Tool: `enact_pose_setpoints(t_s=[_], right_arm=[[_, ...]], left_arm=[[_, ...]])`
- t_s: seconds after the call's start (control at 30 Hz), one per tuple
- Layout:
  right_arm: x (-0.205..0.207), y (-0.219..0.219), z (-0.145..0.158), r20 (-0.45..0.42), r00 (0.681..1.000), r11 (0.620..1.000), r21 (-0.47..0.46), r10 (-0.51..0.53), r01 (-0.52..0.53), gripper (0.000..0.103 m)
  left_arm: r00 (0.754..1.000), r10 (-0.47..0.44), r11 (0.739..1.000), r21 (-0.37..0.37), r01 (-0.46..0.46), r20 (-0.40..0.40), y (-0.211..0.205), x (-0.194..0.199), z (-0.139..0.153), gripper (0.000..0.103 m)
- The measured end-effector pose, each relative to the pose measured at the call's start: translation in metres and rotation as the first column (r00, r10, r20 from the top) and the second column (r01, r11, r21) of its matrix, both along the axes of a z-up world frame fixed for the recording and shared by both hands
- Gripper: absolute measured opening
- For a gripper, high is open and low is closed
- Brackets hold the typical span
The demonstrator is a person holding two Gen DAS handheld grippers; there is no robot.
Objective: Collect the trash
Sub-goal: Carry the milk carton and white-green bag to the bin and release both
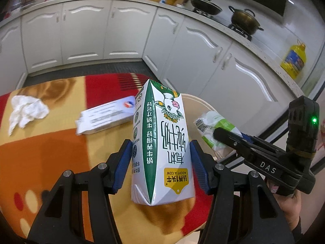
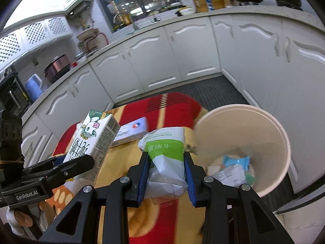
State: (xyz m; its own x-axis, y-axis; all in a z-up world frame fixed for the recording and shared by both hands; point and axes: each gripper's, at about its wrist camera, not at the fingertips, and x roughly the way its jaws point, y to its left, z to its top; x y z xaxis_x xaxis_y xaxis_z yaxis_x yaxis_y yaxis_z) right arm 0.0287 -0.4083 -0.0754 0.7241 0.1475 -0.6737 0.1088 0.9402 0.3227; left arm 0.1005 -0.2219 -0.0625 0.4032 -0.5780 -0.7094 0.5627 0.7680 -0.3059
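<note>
Kitchen table: my right gripper clamps the green-white packet, bin just right-ahead, nearer than the left gripper, which pinches the milk carton.

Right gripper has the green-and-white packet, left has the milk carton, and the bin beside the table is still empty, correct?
Not quite: the bin already holds wrappers, as the right wrist view shows. The right gripper does hold the packet, the left gripper the carton.

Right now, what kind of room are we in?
Most likely a home kitchen. White cabinets run under a counter, a pot sits on a gas stove, and a yellow bottle, probably cooking oil, stands nearby.
</note>
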Motion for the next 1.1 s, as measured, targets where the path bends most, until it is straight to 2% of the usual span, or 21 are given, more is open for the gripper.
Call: enact_pose_setpoints(t_s=[0.33,0.53,1.1], right_arm=[[-0.009,-0.041,-0.014,-0.041,0.995,0.996,0.0,-0.087,0.088,0.032],[-0.008,-0.062,-0.029,-0.071,0.99,0.992,0.012,-0.122,0.123,0.032],[-0.004,-0.098,-0.06,-0.138,0.973,0.981,0.031,-0.185,0.191,0.032]], left_arm=[[0.996,-0.078,0.997,0.011,0.078,-0.052,-0.057,0.006,-0.014,0.056],[0.993,-0.107,0.994,0.024,0.108,-0.057,-0.086,0.012,-0.021,0.056],[0.988,-0.132,0.99,0.044,0.135,-0.08,-0.124,0.028,-0.039,0.056]])
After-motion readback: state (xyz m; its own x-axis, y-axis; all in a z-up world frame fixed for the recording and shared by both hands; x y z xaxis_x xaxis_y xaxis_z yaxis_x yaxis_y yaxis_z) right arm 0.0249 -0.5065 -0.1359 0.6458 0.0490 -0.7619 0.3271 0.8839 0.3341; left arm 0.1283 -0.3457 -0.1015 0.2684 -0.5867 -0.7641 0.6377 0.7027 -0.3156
